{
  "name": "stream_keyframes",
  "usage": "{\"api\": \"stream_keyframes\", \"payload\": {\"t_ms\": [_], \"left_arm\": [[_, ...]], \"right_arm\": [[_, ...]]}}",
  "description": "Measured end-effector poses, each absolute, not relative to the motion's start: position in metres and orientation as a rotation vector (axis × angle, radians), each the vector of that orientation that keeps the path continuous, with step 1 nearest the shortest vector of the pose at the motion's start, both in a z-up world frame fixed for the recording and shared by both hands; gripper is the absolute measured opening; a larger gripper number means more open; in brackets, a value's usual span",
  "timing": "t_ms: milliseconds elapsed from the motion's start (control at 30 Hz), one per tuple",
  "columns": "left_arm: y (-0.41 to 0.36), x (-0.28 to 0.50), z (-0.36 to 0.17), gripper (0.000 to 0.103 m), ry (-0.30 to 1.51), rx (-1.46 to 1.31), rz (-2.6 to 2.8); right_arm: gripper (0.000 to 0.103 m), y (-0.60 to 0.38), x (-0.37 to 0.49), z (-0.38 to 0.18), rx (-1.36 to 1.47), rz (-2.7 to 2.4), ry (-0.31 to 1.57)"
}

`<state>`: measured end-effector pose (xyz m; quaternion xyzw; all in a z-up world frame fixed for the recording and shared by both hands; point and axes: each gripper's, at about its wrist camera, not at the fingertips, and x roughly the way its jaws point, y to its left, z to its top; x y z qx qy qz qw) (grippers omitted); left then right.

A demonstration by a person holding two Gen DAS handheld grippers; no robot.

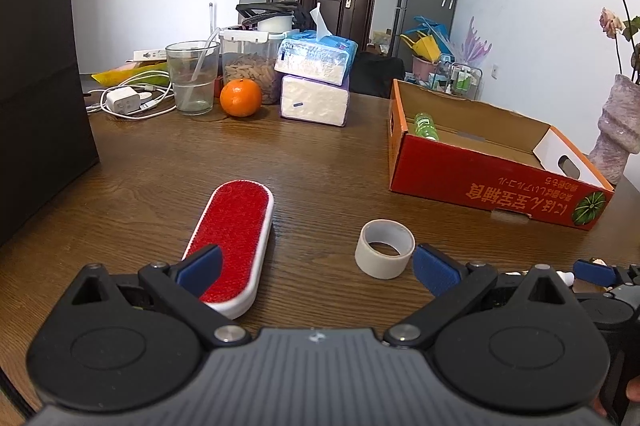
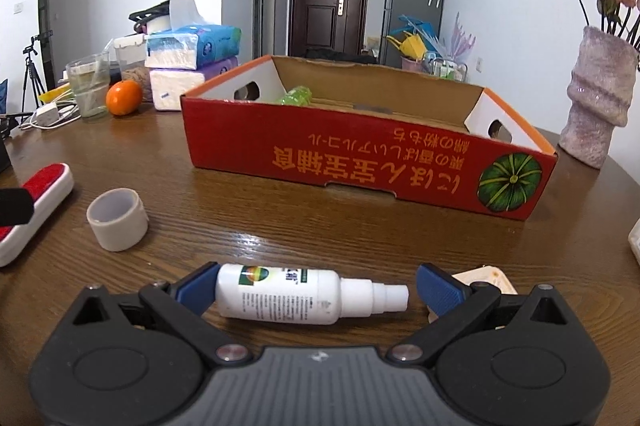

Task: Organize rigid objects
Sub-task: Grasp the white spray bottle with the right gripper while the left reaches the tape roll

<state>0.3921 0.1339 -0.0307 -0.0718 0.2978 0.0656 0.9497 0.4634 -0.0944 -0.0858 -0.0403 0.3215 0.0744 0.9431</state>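
My left gripper [image 1: 316, 268] is open and empty, low over the wooden table. Its left finger overlaps the near end of a red and white lint brush [image 1: 234, 242]; a roll of grey tape [image 1: 385, 248] stands just ahead of its right finger. My right gripper [image 2: 316, 286] is open, with a white spray bottle [image 2: 292, 293] lying crosswise between its fingers. The red cardboard box [image 2: 360, 162] stands ahead of it, with a green bottle [image 2: 296, 95] inside. The brush [image 2: 36, 206] and the tape [image 2: 117, 213] show at the left in the right wrist view. The box also shows in the left wrist view [image 1: 480, 174].
At the back left stand a glass [image 1: 193, 77], an orange [image 1: 240, 97], stacked tissue packs [image 1: 316, 82], a food jar and a charger with cables. A dark object [image 1: 40, 66] blocks the far left. A vase with flowers [image 2: 596, 98] stands right of the box. A small beige item [image 2: 486, 278] lies by my right finger.
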Motion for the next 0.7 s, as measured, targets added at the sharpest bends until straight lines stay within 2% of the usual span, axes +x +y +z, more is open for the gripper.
{"api": "stream_keyframes", "payload": {"t_ms": [100, 167, 700], "left_arm": [[0.134, 0.393, -0.032, 0.103, 0.608, -0.14, 0.131], [0.132, 0.394, -0.033, 0.103, 0.613, -0.136, 0.128], [0.109, 0.417, -0.055, 0.103, 0.639, -0.054, 0.104]], "right_arm": [[0.103, -0.093, 0.465, -0.089, -0.091, 0.152, 0.662], [0.097, -0.094, 0.467, -0.09, -0.073, 0.168, 0.678], [0.097, -0.104, 0.46, -0.081, -0.025, 0.156, 0.61]]}}
